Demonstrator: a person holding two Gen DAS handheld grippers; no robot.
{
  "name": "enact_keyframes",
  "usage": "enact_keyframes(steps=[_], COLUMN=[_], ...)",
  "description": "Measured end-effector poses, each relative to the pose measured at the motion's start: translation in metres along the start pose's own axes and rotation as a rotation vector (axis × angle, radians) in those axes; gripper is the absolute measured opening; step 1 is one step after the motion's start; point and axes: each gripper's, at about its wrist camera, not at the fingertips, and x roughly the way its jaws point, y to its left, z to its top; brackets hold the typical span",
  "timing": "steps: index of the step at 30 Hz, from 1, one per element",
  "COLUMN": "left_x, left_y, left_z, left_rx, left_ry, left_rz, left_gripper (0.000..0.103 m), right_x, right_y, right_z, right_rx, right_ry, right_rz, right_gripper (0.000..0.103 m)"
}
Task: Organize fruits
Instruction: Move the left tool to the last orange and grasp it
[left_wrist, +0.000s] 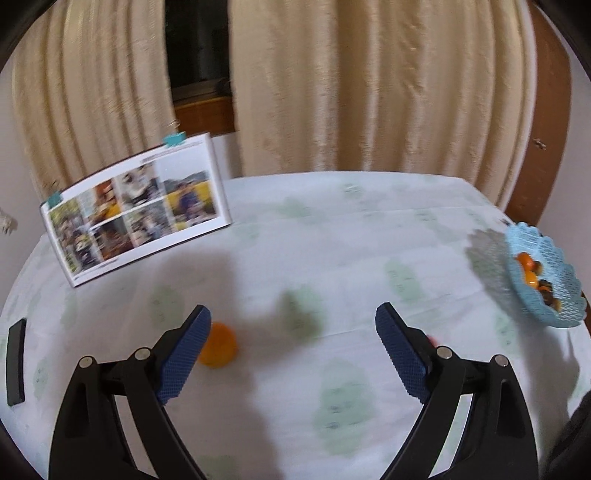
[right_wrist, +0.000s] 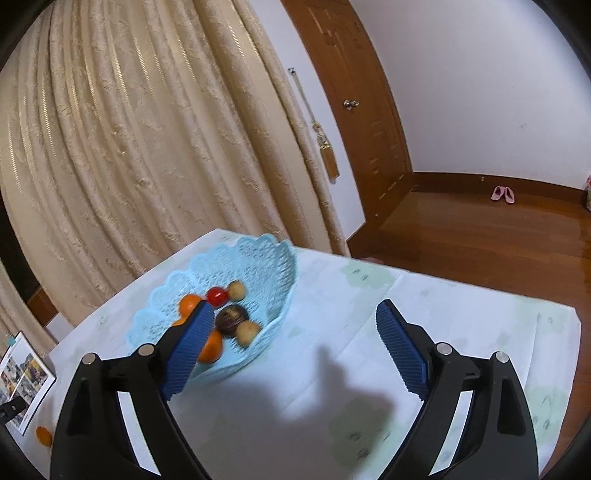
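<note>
In the left wrist view a loose orange (left_wrist: 218, 345) lies on the tablecloth, just inside the left finger (left_wrist: 184, 354) of my left gripper (left_wrist: 293, 310), which stands open and holds nothing. A small red fruit (left_wrist: 430, 339) peeks out behind its right finger. The light blue lattice basket (left_wrist: 554, 314) sits at the table's right edge. In the right wrist view that basket (right_wrist: 255, 264) holds two oranges (right_wrist: 211, 349), a red fruit (right_wrist: 216, 295), a dark brown fruit (right_wrist: 232, 319) and tan round fruits (right_wrist: 246, 332). My right gripper (right_wrist: 294, 306) is open and holds nothing, its left finger over the basket's near side.
A standing photo calendar (left_wrist: 136, 210) is at the back left of the table (left_wrist: 332, 229), and a black bar (left_wrist: 16, 362) lies at the left edge. Cream curtains (left_wrist: 369, 92) hang behind. The loose orange (right_wrist: 44, 435) also shows low left in the right wrist view.
</note>
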Motion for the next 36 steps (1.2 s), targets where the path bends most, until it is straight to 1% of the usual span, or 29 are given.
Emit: enact_keyframes(steps=[3,8,10,13,14,16,18,19,21,22,26,31,36], left_x=[0.008,0.022,0.029,0.04,0.044,0.052,0.059,0.062,0.066,0.069,0.07,0.067,0.05], left_y=[0.022,0.048,0.058,0.067,0.069,0.072,0.073,0.074,0.075,0.076,0.073,0.07,0.065], left_z=[-0.005,-0.013,-0.016,-0.021,-0.022,-0.025,-0.027,-0.028,-0.029,-0.029,-0.029,-0.028,-0.024], left_rx=[-0.036,-0.074,-0.093,-0.116,-0.121,-0.13,-0.135,-0.141,-0.15,-0.154,-0.147,-0.143,-0.13], left_ry=[0.019,0.056,0.077,0.109,0.12,0.14,0.156,0.164,0.172,0.177,0.163,0.167,0.131], left_rz=[0.026,0.054,0.054,0.039,0.037,0.03,0.026,0.024,0.016,0.009,-0.025,-0.036,-0.033], left_gripper=[0.09,0.09,0.089,0.085,0.081,0.077,0.069,0.066,0.056,0.055,0.037,0.037,0.037], right_x=[-0.005,-0.014,-0.017,-0.02,-0.02,-0.022,-0.023,-0.024,-0.025,-0.024,-0.021,-0.016,-0.007], right_y=[0.014,0.046,0.057,0.076,0.081,0.092,0.102,0.107,0.118,0.122,0.14,0.166,0.197], right_z=[-0.005,-0.011,-0.013,-0.019,-0.021,-0.026,-0.03,-0.032,-0.038,-0.04,-0.05,-0.065,-0.084], right_rx=[-0.028,-0.096,-0.12,-0.163,-0.177,-0.205,-0.235,-0.255,-0.289,-0.299,-0.345,-0.424,-0.515], right_ry=[0.015,0.028,0.036,0.053,0.061,0.077,0.092,0.099,0.116,0.125,0.176,0.263,0.35], right_rz=[0.037,0.117,0.143,0.185,0.199,0.225,0.249,0.263,0.291,0.303,0.355,0.437,0.505], right_gripper=[0.091,0.091,0.091,0.091,0.091,0.091,0.091,0.091,0.091,0.091,0.091,0.091,0.091])
